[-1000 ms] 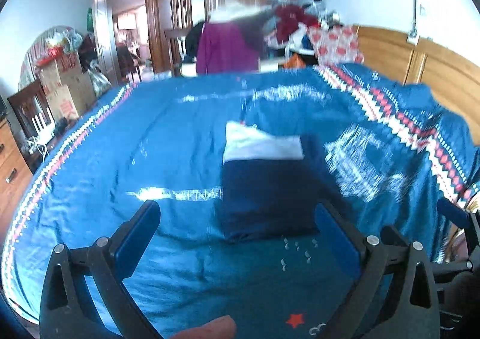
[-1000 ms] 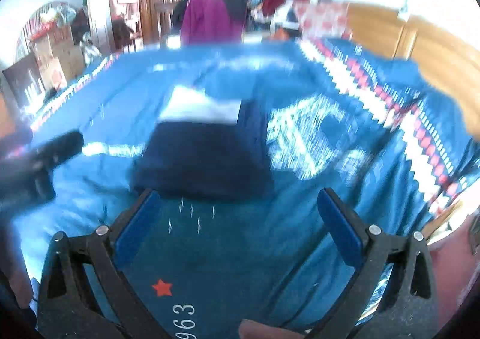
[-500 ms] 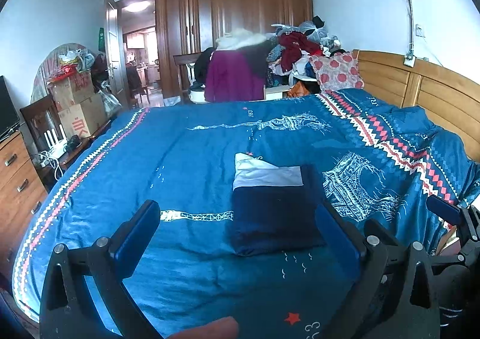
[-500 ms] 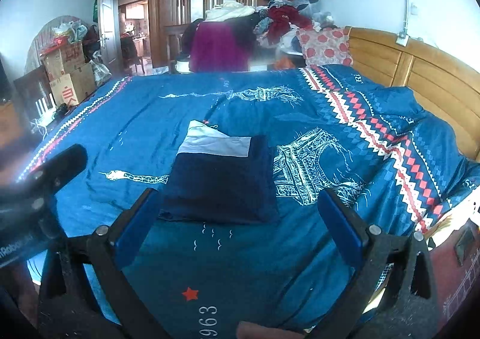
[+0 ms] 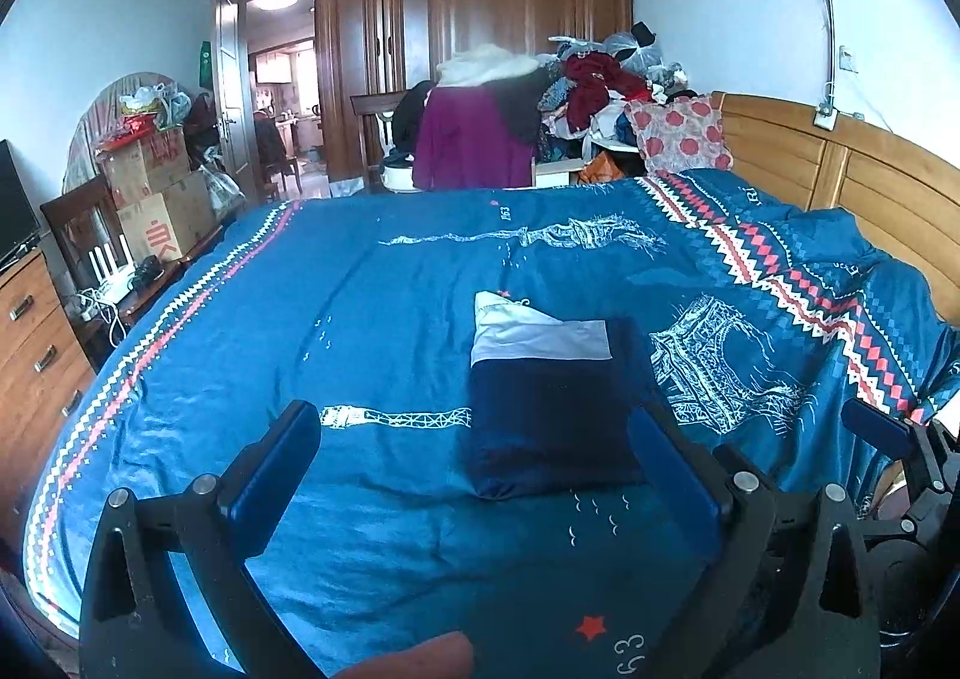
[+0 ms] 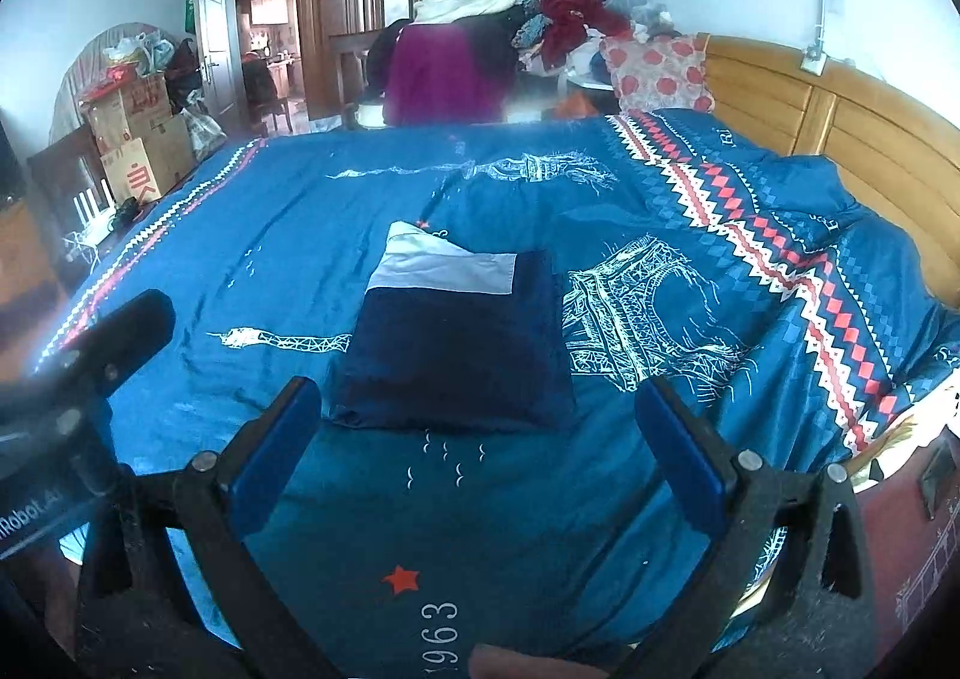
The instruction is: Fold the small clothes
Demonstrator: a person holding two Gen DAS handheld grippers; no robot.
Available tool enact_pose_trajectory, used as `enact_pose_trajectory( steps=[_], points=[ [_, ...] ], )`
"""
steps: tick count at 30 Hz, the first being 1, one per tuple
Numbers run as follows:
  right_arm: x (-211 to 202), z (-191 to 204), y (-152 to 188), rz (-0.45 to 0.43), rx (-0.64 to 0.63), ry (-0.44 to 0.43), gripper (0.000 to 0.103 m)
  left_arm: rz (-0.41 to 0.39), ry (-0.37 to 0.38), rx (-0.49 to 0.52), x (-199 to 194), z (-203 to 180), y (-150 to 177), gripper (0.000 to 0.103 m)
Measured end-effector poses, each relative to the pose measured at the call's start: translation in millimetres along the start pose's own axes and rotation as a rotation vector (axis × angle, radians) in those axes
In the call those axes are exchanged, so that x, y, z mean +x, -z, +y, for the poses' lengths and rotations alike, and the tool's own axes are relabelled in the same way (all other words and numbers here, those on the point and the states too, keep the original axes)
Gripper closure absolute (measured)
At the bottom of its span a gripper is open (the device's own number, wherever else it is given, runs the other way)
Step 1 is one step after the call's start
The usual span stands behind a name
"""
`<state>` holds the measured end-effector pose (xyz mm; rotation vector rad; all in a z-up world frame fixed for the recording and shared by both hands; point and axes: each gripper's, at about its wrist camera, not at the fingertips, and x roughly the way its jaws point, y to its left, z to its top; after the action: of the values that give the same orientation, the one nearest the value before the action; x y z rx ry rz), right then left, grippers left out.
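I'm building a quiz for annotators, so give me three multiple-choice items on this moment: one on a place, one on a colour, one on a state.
1. Where does the folded garment lie?
A. on the bedspread
B. on the headboard
C. in the left gripper

2. What colour is the band at its far end?
A. red
B. white
C. yellow

3. How do the jaws of the right gripper stand?
A. shut on the garment
B. shut on nothing
C. open, holding nothing

Key: 1 A, it lies flat on the blue cover; 2 B, a white strip shows beyond the navy part; 3 C, the blue fingers stand wide apart short of the cloth.
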<state>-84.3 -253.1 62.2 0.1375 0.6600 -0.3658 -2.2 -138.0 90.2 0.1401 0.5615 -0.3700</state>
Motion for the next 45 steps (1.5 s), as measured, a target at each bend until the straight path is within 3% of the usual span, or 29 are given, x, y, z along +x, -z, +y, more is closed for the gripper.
enact_pose_trajectory(
  steps=[10, 18, 25, 38, 45],
  points=[
    [-0.5, -3.3, 1.6, 0.000, 0.006, 0.015, 0.000, 0.023, 0.014, 0.017, 9.1, -6.5, 3.8, 0.000],
    [-2.0, 0.2, 0.5, -0.018, -0.030, 0.092, 0.000, 0.019, 0.015, 0.009, 10.9, -4.0, 3.6, 0.000],
    [1.7, -0.8, 2.5, -0.015, -0.036, 0.109, 0.000, -0.002, -0.001, 0.000, 9.5, -3.2, 3.4, 0.000],
    [-8.3, -4.3, -1.8, -0.068, -0.030, 0.119, 0.000, -0.072, -0.036, 0.008, -0.7, -8.4, 1.5, 0.000],
    [-34.7, -2.7, -1.7, -0.185, -0.052, 0.120, 0.000, -0.183, -0.098, -0.016, -16.9, 3.1, 5.9, 0.000]
  ],
)
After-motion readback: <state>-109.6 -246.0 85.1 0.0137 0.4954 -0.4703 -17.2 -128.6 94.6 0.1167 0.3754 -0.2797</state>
